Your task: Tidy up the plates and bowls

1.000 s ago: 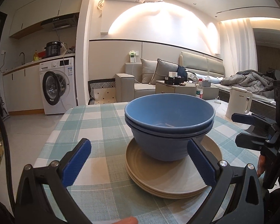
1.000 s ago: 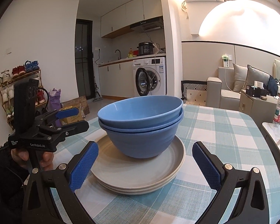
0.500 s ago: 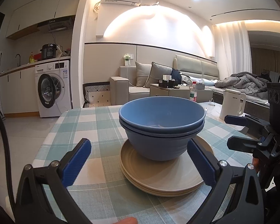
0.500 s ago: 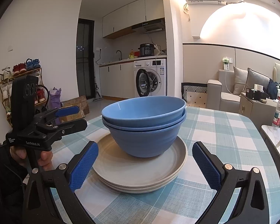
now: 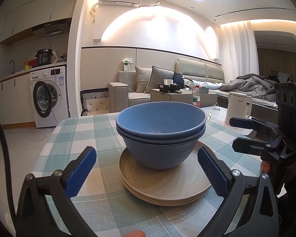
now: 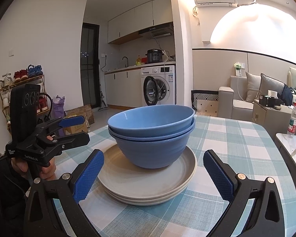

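Two nested blue bowls (image 5: 160,132) are stacked on the beige plates (image 5: 165,179) at 12 o'clock on the checked surface (image 6: 236,138). Both the left gripper (image 5: 147,174) and right gripper (image 6: 153,176) are held wide open, empty. The stack should be approached level and slowly.

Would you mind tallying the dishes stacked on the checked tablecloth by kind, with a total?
Blue bowls: 2, nested one inside the other, standing on the plates.
Beige plates: 3, judging by the rim edges visible in the stack.
Total: 5 dishes in one stack.
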Motion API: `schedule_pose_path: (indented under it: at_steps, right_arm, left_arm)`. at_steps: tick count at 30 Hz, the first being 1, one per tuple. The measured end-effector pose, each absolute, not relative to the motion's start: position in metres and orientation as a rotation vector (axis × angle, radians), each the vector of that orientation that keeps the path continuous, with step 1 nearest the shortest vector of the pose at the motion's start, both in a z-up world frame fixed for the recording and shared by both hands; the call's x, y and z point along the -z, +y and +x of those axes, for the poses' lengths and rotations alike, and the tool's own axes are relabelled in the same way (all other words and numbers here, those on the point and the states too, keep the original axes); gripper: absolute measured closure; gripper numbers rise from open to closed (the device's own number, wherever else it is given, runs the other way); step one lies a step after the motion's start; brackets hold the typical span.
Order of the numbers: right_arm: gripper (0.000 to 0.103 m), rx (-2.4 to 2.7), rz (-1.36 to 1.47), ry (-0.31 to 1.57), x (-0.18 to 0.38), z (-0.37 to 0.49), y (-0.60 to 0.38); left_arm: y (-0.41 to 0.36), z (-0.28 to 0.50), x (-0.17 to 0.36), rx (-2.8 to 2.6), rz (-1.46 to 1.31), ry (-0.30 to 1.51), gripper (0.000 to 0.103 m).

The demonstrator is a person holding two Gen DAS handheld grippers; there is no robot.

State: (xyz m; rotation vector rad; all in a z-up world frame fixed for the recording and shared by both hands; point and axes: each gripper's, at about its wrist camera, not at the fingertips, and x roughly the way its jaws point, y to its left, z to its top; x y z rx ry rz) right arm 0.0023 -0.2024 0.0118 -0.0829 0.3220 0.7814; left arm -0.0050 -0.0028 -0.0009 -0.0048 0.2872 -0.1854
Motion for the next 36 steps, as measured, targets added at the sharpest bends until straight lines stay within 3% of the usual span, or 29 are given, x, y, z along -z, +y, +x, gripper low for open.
schedule_pose_path:
  at_steps: [36]
  right_arm:
    - [0.001, -0.794, -0.080, 0.332, -0.0108, 0.0054, -0.2011]
  left_arm:
    - [0.0001, -0.0031, 0.0029, 0.194, -0.029, 0.295, 0.000]
